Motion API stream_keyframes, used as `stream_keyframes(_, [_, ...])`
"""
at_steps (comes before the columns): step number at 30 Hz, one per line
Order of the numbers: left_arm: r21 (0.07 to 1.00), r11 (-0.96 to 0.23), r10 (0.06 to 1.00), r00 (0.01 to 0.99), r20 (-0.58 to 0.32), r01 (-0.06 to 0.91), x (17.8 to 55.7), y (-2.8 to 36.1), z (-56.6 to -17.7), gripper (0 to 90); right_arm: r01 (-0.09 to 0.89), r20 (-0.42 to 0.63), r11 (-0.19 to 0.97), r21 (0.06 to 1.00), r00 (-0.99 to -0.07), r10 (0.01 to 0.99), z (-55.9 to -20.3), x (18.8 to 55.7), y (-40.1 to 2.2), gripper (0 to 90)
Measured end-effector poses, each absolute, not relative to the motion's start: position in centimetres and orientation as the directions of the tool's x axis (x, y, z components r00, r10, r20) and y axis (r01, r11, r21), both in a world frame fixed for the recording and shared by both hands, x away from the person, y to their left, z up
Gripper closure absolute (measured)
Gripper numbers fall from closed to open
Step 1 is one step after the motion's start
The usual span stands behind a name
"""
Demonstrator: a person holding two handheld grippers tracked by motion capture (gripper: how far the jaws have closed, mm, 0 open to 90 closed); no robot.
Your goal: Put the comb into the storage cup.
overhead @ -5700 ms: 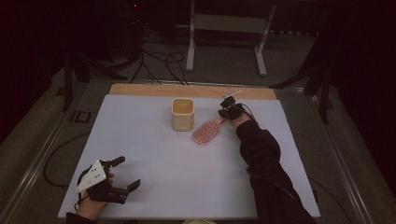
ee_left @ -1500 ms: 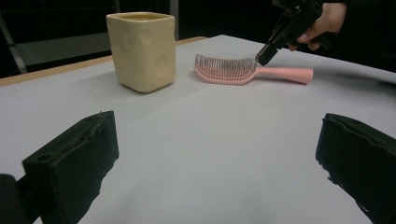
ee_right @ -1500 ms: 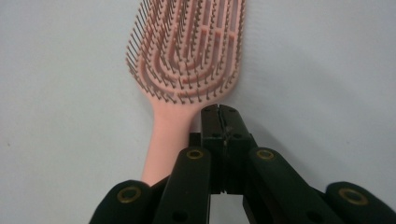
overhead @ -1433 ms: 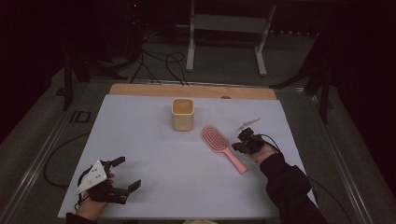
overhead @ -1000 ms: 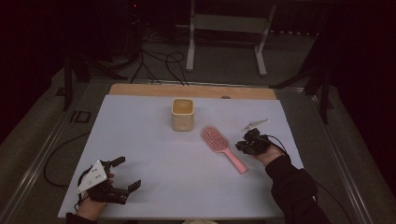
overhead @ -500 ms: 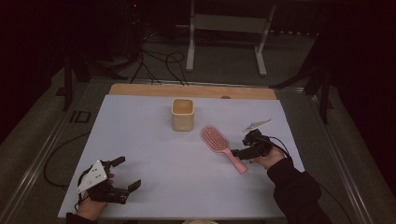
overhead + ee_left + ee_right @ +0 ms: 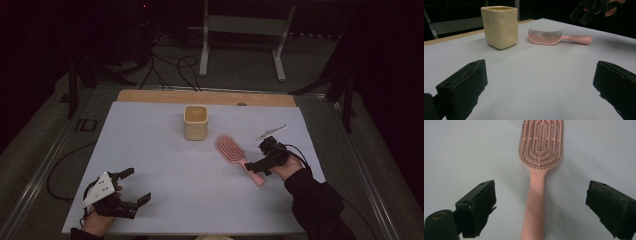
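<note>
Placement of a pink hairbrush (image 7: 237, 156) on the white table (image 7: 150, 150), with the yellow cup (image 7: 195, 122) as landmark. The brush lies flat, bristles up, its head just to the right of the cup and nearer the person, apart from it; its handle runs on away from the cup toward the person's right hand. The right gripper (image 7: 256, 166) hovers at the handle end; its jaws have just been opening and now stand spread wide, the handle between them but untouched by either pad. Judged from this, the set-down is done and the release complete; what is left appears to be drawing the right hand clear. The left gripper (image 7: 131, 192), well apart from the cup at the near left part of the table, rests with its jaws spread and nothing between them.

The right gripper view looks straight down on the brush (image 7: 539, 157), showing the looped bristle rows and the clear gap on each side of the handle. The left gripper view gives the side profile: cup (image 7: 500, 26) upright with round dimples, brush (image 7: 554, 38) lying level beside it, the right gripper (image 7: 589, 12) raised beyond the handle tip
</note>
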State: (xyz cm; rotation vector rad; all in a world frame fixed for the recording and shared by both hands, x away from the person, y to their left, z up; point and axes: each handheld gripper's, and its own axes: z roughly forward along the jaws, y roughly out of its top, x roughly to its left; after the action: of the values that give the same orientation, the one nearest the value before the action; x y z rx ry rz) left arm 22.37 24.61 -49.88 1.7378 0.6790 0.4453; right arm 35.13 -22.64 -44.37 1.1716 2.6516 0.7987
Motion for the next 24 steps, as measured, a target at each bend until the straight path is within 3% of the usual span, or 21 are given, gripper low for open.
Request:
stream_keyframes(16, [0.961,-0.177,0.646,0.762,-0.05,0.213,22.3,24.6,-49.9,0.1,0.699,0.088,0.549,0.458,-0.65,0.755,-45.0,36.0,-20.8,8.7])
stream_keyframes(24, [0.961,-0.175,0.646,0.761,-0.052,0.215,22.4,24.6,-49.9,0.2,0.72,0.103,0.559,0.411,-0.646,0.756,-45.6,36.8,-20.3,15.4])
